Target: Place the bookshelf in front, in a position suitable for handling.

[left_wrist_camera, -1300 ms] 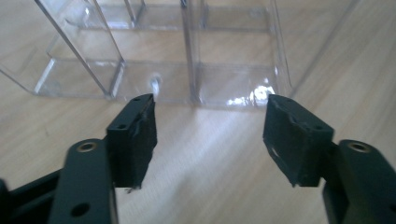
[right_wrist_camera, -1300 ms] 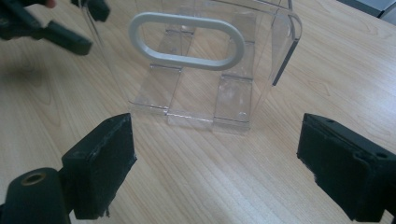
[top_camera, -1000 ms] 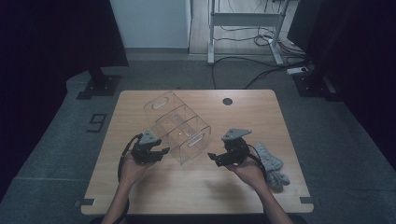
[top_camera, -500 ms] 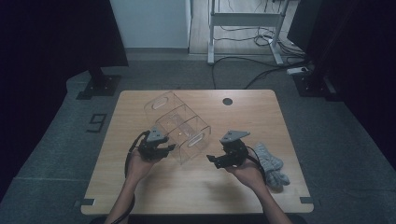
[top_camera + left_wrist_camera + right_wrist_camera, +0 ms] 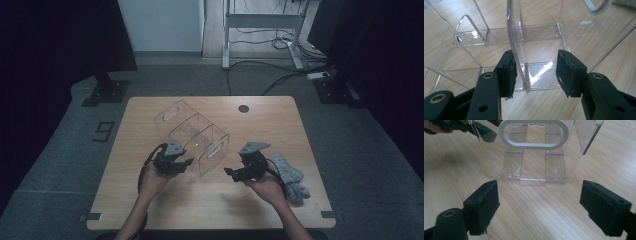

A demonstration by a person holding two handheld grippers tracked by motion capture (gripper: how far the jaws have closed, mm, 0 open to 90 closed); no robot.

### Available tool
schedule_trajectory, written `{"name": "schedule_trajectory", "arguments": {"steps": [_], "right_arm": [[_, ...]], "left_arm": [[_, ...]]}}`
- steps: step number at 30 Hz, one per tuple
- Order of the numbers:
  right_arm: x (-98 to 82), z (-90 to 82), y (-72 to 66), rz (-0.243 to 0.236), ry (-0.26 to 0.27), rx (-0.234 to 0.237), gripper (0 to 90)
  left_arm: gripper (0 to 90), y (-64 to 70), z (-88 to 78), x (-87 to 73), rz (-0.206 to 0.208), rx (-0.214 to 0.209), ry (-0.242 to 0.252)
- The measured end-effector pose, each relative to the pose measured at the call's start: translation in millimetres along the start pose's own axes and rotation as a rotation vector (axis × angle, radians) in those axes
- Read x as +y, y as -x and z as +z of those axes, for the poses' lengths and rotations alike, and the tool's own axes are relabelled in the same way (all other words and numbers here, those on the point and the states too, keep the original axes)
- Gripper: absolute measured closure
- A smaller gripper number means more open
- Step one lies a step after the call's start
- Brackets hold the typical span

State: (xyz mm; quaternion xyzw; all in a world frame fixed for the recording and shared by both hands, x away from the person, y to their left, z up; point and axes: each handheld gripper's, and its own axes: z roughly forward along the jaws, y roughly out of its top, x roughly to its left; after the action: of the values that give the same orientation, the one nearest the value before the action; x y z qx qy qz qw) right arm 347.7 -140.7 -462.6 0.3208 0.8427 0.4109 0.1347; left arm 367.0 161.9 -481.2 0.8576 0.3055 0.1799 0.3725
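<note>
Your left gripper sits against the near-left side of the clear acrylic organizer, which stands a little left of the middle of the tabletop, running diagonally toward the far-left corner. In the left gripper view its jaws stand partly apart around one clear side wall: the left pad is touching or just beside that wall, the right pad is clearly off it, so nothing is clamped. The jaws have just opened slightly.

Your right gripper hovers just off the organizer's near end, jaws spread wide with only bare wood between them, facing the white oval handle cutout. A grey cloth lies near the tabletop's right edge, beside your right hand.
</note>
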Motion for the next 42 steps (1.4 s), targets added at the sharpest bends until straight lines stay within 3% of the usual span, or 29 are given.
{"name": "schedule_trajectory", "arguments": {"steps": [10, 15, 18, 23, 29, 34, 38, 42], "right_arm": [[3.2, -1.4, -6.4, 0.002, 0.029, 0.011, 13.1], [4.4, -1.6, -7.1, 0.003, 0.035, 0.013, 12.9], [4.4, -1.2, -5.3, 0.010, 0.039, 0.009, 12.9], [6.0, -0.7, -4.7, 0.017, 0.042, 0.001, 12.9], [14.2, 4.3, -10.7, 0.014, 0.054, -0.010, 12.6], [16.7, 13.4, -14.4, 0.014, 0.031, -0.046, 13.6], [16.1, 18.0, -13.5, 0.025, 0.030, -0.069, 20.5], [14.0, 18.1, -10.6, 0.031, 0.031, -0.084, 26.8]], "left_arm": [[49.3, 20.8, 7.2, 9.9, -0.002, -0.048, 0.011], [44.8, 32.3, 13.4, 14.9, -0.023, -0.072, 0.020], [41.0, 43.8, 20.6, 20.1, 0.006, -0.092, 0.015], [38.4, 50.2, 22.9, 21.9, 0.045, -0.105, 0.003], [34.0, 41.3, 5.7, 16.6, 0.005, -0.105, 0.031], [29.8, 27.7, -11.5, 2.2, -0.005, -0.117, 0.009], [28.6, 15.4, -23.8, -13.6, -0.017, -0.106, -0.016], [27.8, -0.1, -36.4, -26.3, -0.062, -0.090, -0.017]]}}
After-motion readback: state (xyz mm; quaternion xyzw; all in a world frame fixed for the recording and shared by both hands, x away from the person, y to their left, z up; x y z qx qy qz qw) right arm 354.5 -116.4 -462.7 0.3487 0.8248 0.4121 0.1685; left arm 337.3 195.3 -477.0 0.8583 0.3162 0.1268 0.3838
